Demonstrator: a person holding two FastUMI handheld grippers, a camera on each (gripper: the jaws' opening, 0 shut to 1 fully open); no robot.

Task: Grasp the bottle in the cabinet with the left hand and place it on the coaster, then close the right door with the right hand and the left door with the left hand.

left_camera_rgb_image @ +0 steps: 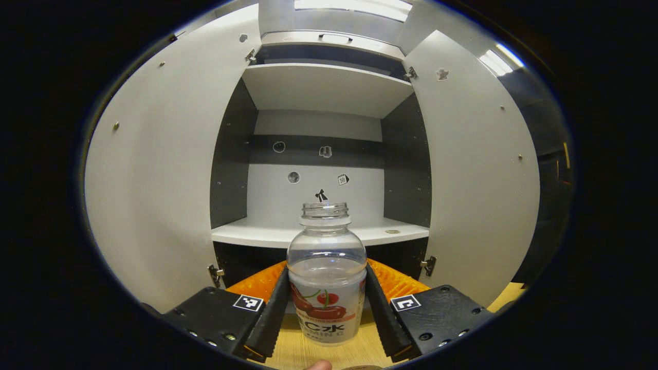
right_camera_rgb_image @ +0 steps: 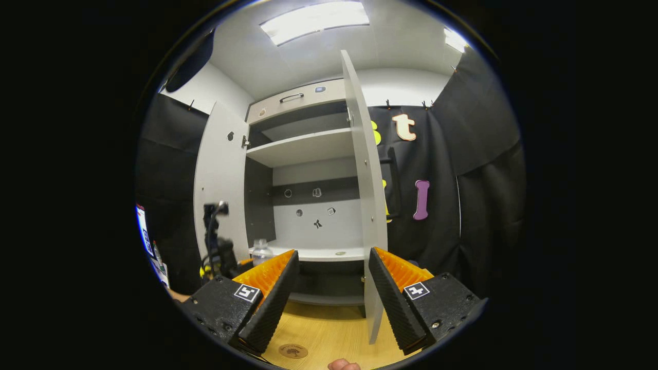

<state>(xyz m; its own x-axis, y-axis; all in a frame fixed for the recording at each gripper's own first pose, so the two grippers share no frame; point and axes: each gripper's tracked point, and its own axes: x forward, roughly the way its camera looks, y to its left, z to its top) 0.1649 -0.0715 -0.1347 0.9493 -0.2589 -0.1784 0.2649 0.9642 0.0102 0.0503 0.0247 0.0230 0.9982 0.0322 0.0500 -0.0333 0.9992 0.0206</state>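
Left gripper view, bottle: we see the bottle (left_camera_rgb_image: 327, 277) upright and uncapped between our left gripper's (left_camera_rgb_image: 327, 308) fingers, both pressing its labelled sides, clenched on it.
Bottle's place: in front of the cabinet (left_camera_rgb_image: 318, 154), held over the wooden table (left_camera_rgb_image: 298, 354), outside the shelves.
Doors: left door (left_camera_rgb_image: 154, 195) and right door (left_camera_rgb_image: 478, 174) both stand wide open.
Shelves: lower shelf (left_camera_rgb_image: 267, 234) carries a small round thing (left_camera_rgb_image: 392, 232) at its right.
Right gripper view, gripper: our right gripper (right_camera_rgb_image: 331, 303) is released, fingers spread apart with nothing between them.
Coaster: the coaster (right_camera_rgb_image: 293, 351) lies on the table, near our right gripper's left finger.
Other gripper: the left gripper stands at the left, beside the left door, with the bottle in it.
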